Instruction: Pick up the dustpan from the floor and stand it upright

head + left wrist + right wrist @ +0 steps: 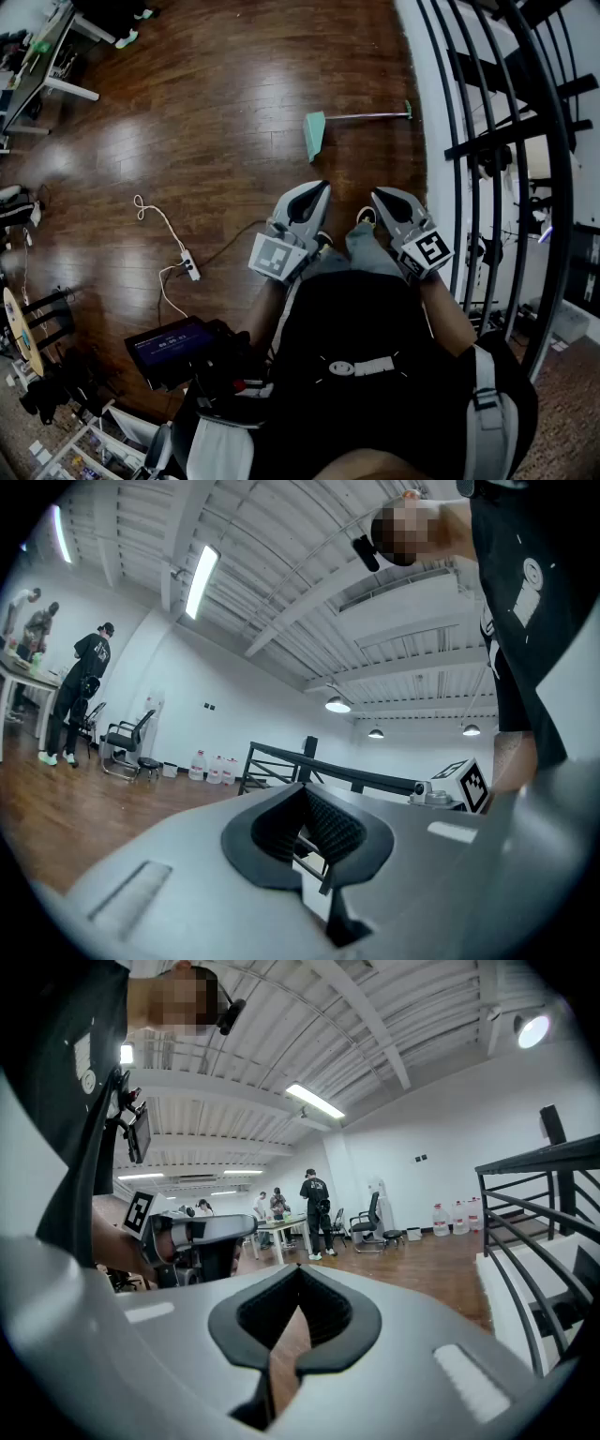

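Observation:
The dustpan (pixel 315 134) lies flat on the wooden floor ahead of me, its teal pan to the left and its long thin handle (pixel 370 116) running right toward the white wall base. My left gripper (pixel 322 190) and right gripper (pixel 377 197) are held side by side near my body, well short of the dustpan and pointing toward it. The dustpan shows in neither gripper view. In the left gripper view the left gripper (pixel 305 791) has its jaws together with nothing between them. The right gripper (pixel 298 1274) looks the same in its own view, shut and empty.
A black stair railing (pixel 506 141) and white wall base run along the right. A white power strip with cables (pixel 190 266) lies on the floor to the left, a dark screen device (pixel 173 342) nearer me. People stand by a table (pixel 314 1199) far off.

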Action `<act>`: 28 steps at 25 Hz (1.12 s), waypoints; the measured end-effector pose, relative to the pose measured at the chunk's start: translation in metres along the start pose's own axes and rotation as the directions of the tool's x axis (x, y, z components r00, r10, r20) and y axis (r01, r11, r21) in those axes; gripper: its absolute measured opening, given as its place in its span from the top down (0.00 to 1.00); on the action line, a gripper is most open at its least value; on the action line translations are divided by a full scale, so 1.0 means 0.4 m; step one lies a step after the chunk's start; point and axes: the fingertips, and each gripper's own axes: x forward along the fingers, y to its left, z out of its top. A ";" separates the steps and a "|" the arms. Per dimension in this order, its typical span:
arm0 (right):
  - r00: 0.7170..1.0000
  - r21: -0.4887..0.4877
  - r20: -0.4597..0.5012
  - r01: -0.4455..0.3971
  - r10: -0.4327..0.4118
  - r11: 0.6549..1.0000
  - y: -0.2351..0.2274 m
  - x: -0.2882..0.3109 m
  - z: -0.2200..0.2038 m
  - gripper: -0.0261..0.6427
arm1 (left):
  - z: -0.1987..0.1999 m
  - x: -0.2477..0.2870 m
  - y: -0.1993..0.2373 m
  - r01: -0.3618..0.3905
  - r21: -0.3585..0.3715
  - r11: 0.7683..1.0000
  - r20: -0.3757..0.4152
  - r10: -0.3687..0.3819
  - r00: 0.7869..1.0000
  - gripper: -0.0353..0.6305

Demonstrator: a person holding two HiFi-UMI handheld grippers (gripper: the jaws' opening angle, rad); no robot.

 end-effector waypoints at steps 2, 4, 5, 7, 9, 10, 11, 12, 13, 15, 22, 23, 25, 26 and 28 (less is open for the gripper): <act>1.000 0.003 -0.002 0.003 -0.003 1.000 -0.016 -0.008 0.000 0.96 | 0.004 0.015 -0.005 0.010 0.016 1.000 0.002 -0.010 1.000 0.93; 1.000 0.008 -0.013 -0.004 0.004 1.000 -0.022 -0.019 -0.010 0.96 | 0.005 0.027 -0.013 0.014 0.026 1.000 -0.005 -0.014 1.000 0.93; 1.000 0.010 -0.018 -0.011 0.011 1.000 -0.026 -0.025 -0.014 0.96 | 0.006 0.035 -0.018 0.017 0.033 0.999 -0.014 -0.016 1.000 0.93; 1.000 0.024 -0.010 -0.020 0.020 1.000 -0.068 -0.026 0.001 0.96 | 0.009 0.085 -0.017 0.028 0.051 0.998 -0.037 -0.026 0.999 0.93; 1.000 0.041 0.003 -0.015 0.015 0.999 -0.169 -0.013 0.033 0.96 | 0.008 0.186 0.001 0.036 0.064 0.997 -0.064 -0.032 0.997 0.93; 1.000 0.047 0.003 -0.008 0.008 0.999 -0.225 -0.008 0.048 0.96 | 0.008 0.243 0.010 0.037 0.067 0.997 -0.079 -0.031 0.996 0.93; 1.000 0.053 0.004 -0.003 0.003 0.999 -0.271 -0.007 0.068 0.96 | 0.012 0.294 0.013 0.039 0.071 0.997 -0.093 -0.033 0.995 0.93; 1.000 0.056 0.013 -0.001 0.000 0.998 -0.306 -0.010 0.091 0.96 | 0.019 0.337 0.013 0.048 0.075 0.996 -0.105 -0.040 0.994 0.93; 1.000 0.059 0.029 0.002 -0.004 0.998 -0.336 -0.013 0.116 0.96 | 0.028 0.373 0.015 0.061 0.079 0.995 -0.115 -0.052 0.992 0.93; 0.998 0.073 0.061 0.017 -0.022 0.997 -0.388 -0.004 0.159 0.96 | 0.048 0.439 0.037 0.086 0.083 0.993 -0.130 -0.075 0.989 0.93; 0.978 0.140 0.159 0.112 -0.134 0.984 -0.489 -0.042 0.135 0.96 | -0.077 0.592 0.069 0.270 0.139 0.953 -0.334 -0.212 0.918 0.93; 0.976 0.147 0.165 0.117 -0.141 0.982 -0.529 -0.027 0.130 0.96 | -0.109 0.639 0.100 0.307 0.171 0.936 -0.383 -0.224 0.896 0.93; 0.972 0.152 0.178 0.125 -0.152 0.980 -0.611 0.005 0.120 0.96 | -0.163 0.734 0.157 0.360 0.208 0.910 -0.455 -0.236 0.859 0.93; 0.969 0.147 0.186 0.135 -0.161 0.980 -0.651 0.018 0.109 0.96 | -0.192 0.779 0.179 0.378 0.216 0.900 -0.479 -0.240 0.844 0.93; 0.964 0.128 0.193 0.160 -0.183 0.979 -0.724 0.037 0.068 0.96 | -0.267 0.857 0.215 0.400 0.231 0.887 -0.526 -0.233 0.818 0.93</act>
